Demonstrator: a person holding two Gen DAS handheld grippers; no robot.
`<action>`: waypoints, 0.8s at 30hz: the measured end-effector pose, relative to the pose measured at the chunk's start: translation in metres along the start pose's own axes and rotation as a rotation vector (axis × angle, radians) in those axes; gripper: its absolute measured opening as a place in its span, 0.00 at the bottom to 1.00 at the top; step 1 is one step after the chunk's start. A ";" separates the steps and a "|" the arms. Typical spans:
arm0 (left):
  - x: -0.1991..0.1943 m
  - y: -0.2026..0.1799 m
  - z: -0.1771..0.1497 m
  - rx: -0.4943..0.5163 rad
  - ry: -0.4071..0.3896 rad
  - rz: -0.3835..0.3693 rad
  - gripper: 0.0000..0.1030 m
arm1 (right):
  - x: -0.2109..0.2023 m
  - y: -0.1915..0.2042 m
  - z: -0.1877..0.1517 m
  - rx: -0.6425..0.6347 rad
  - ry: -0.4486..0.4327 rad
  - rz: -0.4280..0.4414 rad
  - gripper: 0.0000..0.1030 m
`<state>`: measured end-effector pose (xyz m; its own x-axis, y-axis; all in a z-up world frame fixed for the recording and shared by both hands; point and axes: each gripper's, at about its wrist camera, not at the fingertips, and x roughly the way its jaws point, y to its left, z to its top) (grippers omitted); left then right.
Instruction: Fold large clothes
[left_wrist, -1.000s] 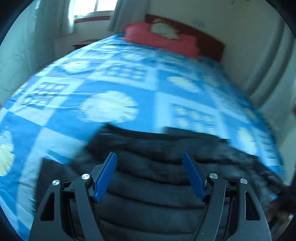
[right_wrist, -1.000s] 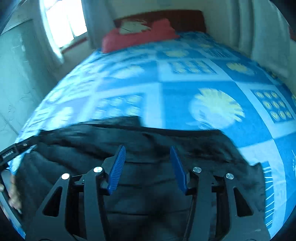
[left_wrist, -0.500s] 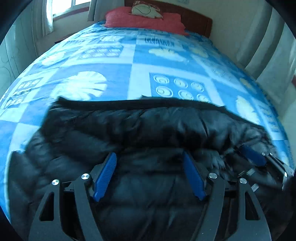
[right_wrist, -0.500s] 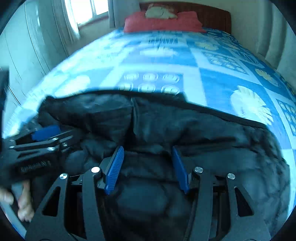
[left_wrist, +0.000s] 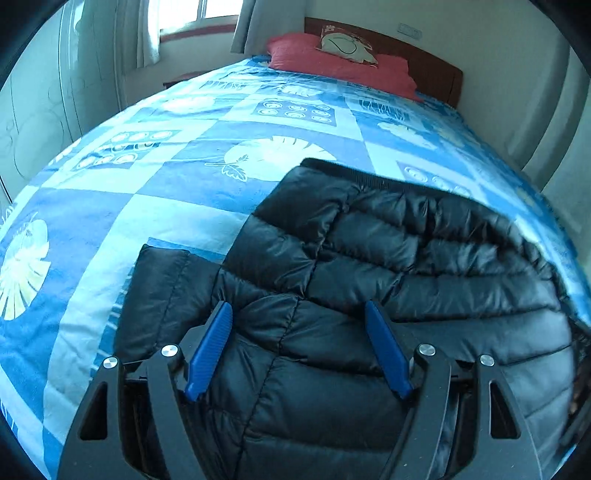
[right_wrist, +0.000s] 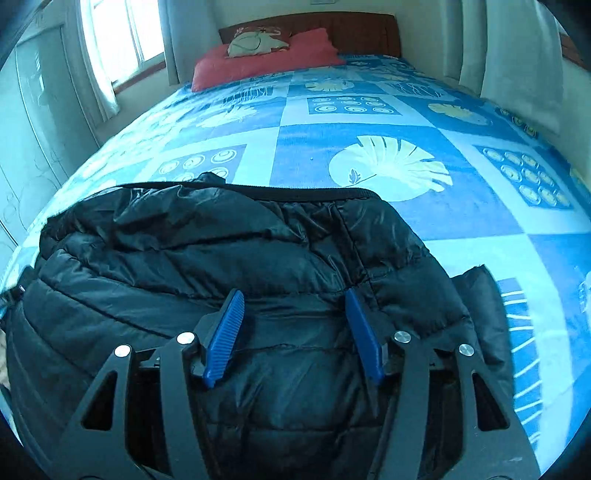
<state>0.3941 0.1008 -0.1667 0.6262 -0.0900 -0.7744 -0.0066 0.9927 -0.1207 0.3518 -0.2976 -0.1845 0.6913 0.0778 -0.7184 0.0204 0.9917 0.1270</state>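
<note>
A black quilted puffer jacket lies spread on the near end of the bed, with a sleeve sticking out at its left side. It also fills the lower half of the right wrist view, with the other sleeve at its right side. My left gripper is open and empty just above the jacket's left part. My right gripper is open and empty just above the jacket's right part.
The bed carries a blue and white patterned cover. A red pillow and a small cushion lie at the headboard. A window and curtains are on the left, a wall on the right.
Both grippers have pulled apart and back: the left view has swung left so the sleeve and bed show, the right gripper no longer shows in it. Both stay open.
</note>
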 end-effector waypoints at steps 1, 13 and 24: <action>0.003 -0.001 -0.001 0.006 -0.003 0.007 0.71 | 0.000 -0.001 -0.001 0.005 -0.007 0.005 0.56; -0.052 0.011 -0.005 -0.020 0.046 0.002 0.72 | -0.062 0.001 -0.003 0.038 -0.035 -0.024 0.64; -0.137 0.080 -0.113 -0.282 0.034 -0.003 0.77 | -0.151 -0.045 -0.106 0.205 -0.019 -0.076 0.70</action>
<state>0.2201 0.1837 -0.1403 0.6002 -0.1002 -0.7935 -0.2241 0.9313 -0.2871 0.1699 -0.3428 -0.1545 0.6957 -0.0001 -0.7183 0.2180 0.9529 0.2110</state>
